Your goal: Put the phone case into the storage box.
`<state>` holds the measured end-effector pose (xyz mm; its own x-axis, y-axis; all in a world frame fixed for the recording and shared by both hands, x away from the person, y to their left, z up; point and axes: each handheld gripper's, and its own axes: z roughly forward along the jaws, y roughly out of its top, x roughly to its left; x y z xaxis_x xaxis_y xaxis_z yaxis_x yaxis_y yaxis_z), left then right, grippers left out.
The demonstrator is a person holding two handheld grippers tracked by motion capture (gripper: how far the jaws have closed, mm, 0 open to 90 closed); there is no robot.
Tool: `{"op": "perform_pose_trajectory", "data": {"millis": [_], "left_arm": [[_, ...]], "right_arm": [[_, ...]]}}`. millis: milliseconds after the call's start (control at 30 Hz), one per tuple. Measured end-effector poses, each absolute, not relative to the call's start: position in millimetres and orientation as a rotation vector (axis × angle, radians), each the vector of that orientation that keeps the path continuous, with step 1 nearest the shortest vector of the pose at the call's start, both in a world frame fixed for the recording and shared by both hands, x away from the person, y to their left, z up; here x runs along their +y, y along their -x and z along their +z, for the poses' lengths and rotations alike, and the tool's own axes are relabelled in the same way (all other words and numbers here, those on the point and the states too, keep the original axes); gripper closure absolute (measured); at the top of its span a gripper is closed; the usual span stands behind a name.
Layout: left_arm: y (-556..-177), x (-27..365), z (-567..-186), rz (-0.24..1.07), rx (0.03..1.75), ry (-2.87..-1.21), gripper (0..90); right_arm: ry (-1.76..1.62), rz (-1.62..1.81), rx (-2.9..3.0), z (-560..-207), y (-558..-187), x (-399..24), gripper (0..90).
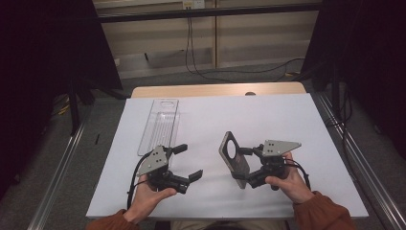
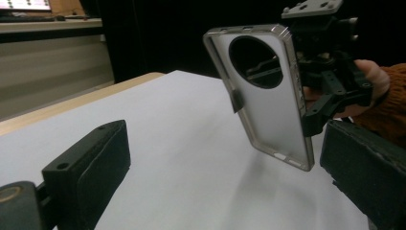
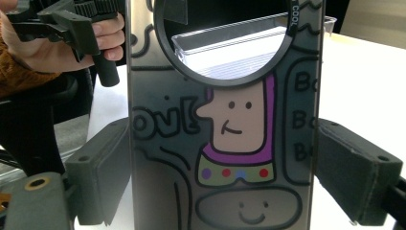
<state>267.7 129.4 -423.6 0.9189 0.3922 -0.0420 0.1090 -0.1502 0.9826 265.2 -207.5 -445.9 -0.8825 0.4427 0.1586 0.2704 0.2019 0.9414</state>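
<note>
— What was the biggest thing in front of you?

— The bench [image 1: 206, 120], white-topped with a wooden strip along its far edge. I sat at the near side with both forearms coming in over it.

— And on it?

— A long clear plastic tray [image 1: 159, 125] lay flat toward the far left, well apart from my hands. Through the round hole in the phone case I could see that same tray [image 3: 239, 45] from my right gripper view.

— Where was the phone case?

— Off the bench, held upright and a little tilted in my right gripper [image 1: 245, 165], right of centre. The phone case [image 1: 233, 155] was clamped across its width, one black jaw pressing each long edge. The side turned to my right gripper view carried a cartoon figure with a purple collar, coloured dots and a small smiling face [image 3: 225, 143]; the side turned to my left gripper view was plain and pale, with a metallic rim [image 2: 268, 103].

— Your left gripper?

— My left gripper [image 1: 187, 162] hovered above the bench near the tray's near end, jaws spread wide, nothing between them. It pointed across at the case, which was just beyond its jaws.

— Any lettering?

— Some bubble letters beside the figure, perhaps "Cool", though the case edges cut them off and I couldn't read them surely.
</note>
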Motion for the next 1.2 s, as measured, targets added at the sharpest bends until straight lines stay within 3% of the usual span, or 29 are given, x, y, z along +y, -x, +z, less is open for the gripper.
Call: {"op": "perform_pose_trajectory", "data": {"millis": [600, 1200], "left_arm": [[-268, 92, -425, 0.112, 0.263, -1.652, 0.8], [-295, 77, -412, 0.009, 0.190, -1.622, 1.0]], "right_arm": [[-0.623, 1.860, 2.358, -444, -264, -205, 12.2], [-0.548, 1.909, 2.371, -445, -263, -199, 12.1]]}}
